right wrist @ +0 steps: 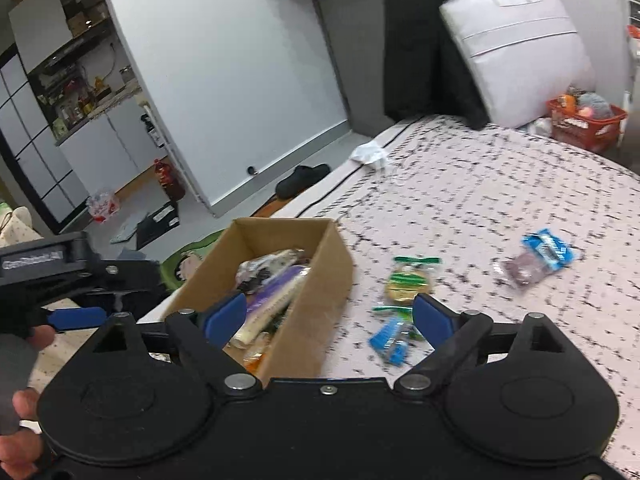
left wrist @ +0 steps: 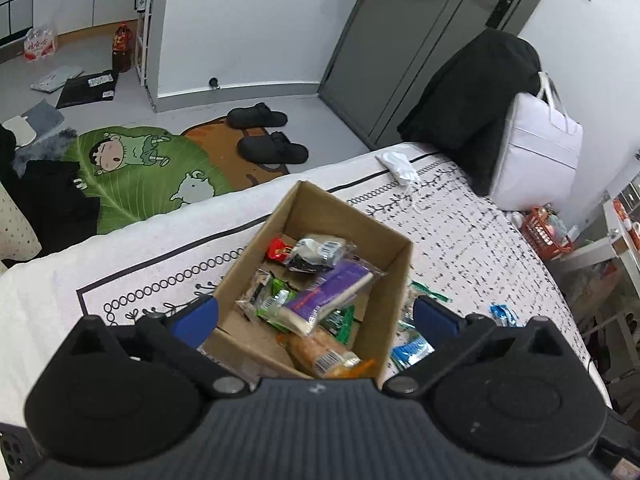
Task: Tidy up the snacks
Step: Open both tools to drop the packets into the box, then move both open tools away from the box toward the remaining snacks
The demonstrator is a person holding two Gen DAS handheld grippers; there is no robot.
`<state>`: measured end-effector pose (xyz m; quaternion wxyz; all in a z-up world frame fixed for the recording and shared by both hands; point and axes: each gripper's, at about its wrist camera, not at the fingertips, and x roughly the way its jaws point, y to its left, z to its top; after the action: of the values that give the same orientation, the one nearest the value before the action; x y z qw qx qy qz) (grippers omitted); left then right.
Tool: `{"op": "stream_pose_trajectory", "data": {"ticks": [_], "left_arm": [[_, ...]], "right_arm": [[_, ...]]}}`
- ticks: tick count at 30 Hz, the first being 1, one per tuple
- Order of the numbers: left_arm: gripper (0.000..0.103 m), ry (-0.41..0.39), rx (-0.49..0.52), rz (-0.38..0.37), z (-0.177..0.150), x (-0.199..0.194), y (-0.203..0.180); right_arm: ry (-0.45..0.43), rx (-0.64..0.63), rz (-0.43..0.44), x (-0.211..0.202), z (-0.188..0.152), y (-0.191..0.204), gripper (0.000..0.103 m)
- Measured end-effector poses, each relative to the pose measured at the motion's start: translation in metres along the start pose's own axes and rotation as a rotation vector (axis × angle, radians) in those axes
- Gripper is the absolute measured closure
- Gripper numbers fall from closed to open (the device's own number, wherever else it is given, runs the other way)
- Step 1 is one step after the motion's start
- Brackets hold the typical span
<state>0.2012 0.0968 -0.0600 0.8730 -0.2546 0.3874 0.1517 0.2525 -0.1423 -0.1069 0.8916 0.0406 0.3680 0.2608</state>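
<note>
Fingers of both grippers stand wide apart w/ nothing between the blue pads: left gripper (left wrist: 316, 318) hangs above the near end of the cardboard box (left wrist: 384, 300); right gripper (right wrist: 330, 318) hangs over the box's right wall, one finger above the box interior, the other above the bedspread (right wrist: 500, 184).

Task items: box sits on the bedspread near its left edge and holds several snack packs, incl. a purple-wrapped bar (left wrist: 328, 292), a red sachet (left wrist: 279, 249), a clear pack w/ dark contents (left wrist: 316, 254) and an orange-toned pack (left wrist: 324, 352) at the near end.

Loose snacks lie on the bedspread right of the box: a green-trimmed round biscuit pack (right wrist: 409, 282) and a blue sachet (right wrist: 390, 338) just beside the box; a blue-and-clear pack (right wrist: 538, 260) farther right, well apart.

Step in hand (judged): between deposits; both grippers empty, sorting partly done.

Next move (judged): swing a gripper right, drop its open fingers astride the biscuit pack or blue sachet, close, carry to box. Thin, crinkly film calls for a low approach; pads may snag the bedspread.

Surroundings: white bag (right wrist: 520, 52) and dark garment (right wrist: 424, 48) at the far end; slippers (left wrist: 272, 146) on the floor, far left.
</note>
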Motion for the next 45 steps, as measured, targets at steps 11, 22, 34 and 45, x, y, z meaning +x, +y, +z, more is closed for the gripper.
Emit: {"op": "stream_pose_trajectory", "data": {"ticks": [11, 22, 34, 45], "left_arm": [[0.000, 0.000, 0.044, -0.016, -0.021, -0.016, -0.032], [0.000, 0.007, 0.077, -0.029, -0.044, -0.016, -0.063], [0.000, 0.001, 0.089, -0.020, -0.062, -0.014, -0.090], [0.000, 0.011, 0.120, -0.032, -0.077, 0.009, -0.119]], "right_arm": [[-0.014, 0.016, -0.035, -0.017, -0.015, -0.037, 0.006], [-0.035, 0.007, -0.082, -0.032, -0.030, -0.074, 0.006], [-0.036, 0.049, -0.140, -0.049, -0.029, -0.109, 0.006], [-0.007, 0.178, -0.144, -0.041, -0.023, -0.147, 0.006]]}}
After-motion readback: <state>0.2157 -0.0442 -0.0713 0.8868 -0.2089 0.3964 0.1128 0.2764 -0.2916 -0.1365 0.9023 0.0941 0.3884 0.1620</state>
